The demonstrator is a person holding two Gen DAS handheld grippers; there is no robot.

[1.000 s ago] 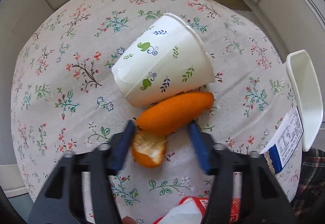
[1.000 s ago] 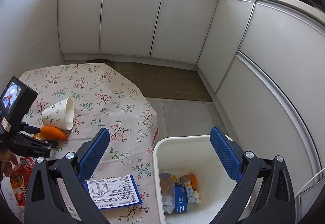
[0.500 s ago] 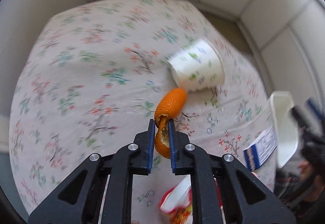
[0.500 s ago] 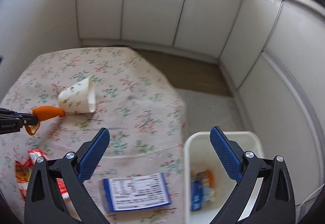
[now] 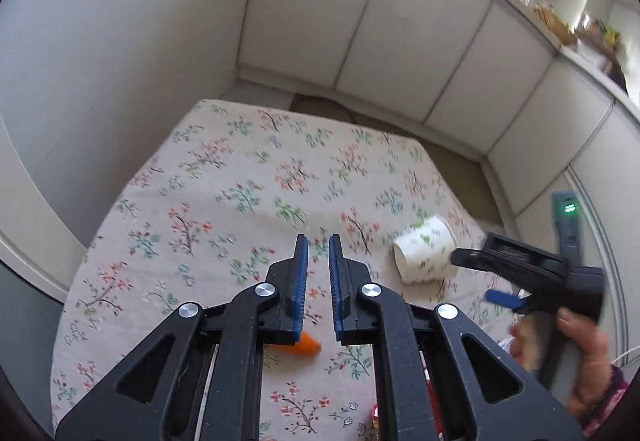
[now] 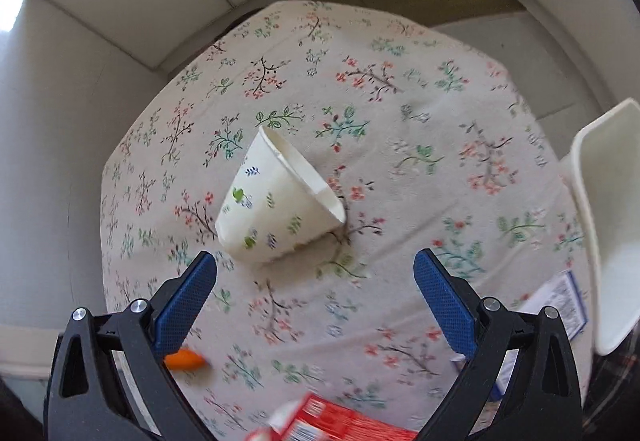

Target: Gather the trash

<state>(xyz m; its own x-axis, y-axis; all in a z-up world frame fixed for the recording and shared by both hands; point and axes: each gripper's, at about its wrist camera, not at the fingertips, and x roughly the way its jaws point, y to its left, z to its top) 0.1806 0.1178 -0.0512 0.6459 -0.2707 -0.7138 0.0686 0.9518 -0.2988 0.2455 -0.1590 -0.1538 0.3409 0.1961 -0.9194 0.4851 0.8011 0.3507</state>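
Holding my left tool (image 5: 317,273) above the floral worktop (image 5: 224,177), I keep its blue pads (image 5: 299,281) nearly together, with only a thin slit between them and nothing caught in it. The orange peel (image 5: 306,345) lies on the cloth below and behind those pads, partly hidden by the tool's black frame, and whether it touches the frame I cannot tell. My right tool (image 6: 316,297) is spread wide, its two pads (image 6: 184,301) well apart and gripping nothing. Between and just beyond them lies the paper cup (image 6: 276,209), tipped on its side with its mouth toward the right and its base toward the left pad; neither pad touches it. In the left view the same cup (image 5: 424,255) sits near the right edge of the worktop, just beside the right tool (image 5: 504,299), which my hand (image 5: 576,357) grips. The peel (image 6: 185,359) shows in the right view too, low on the left, half behind the left finger. A red packet (image 6: 332,421) lies at the near edge, blurred. A printed paper with a blue border (image 6: 560,301) rests at the right edge of the cloth, near the white bin (image 6: 600,201) that stands just beside the worktop.
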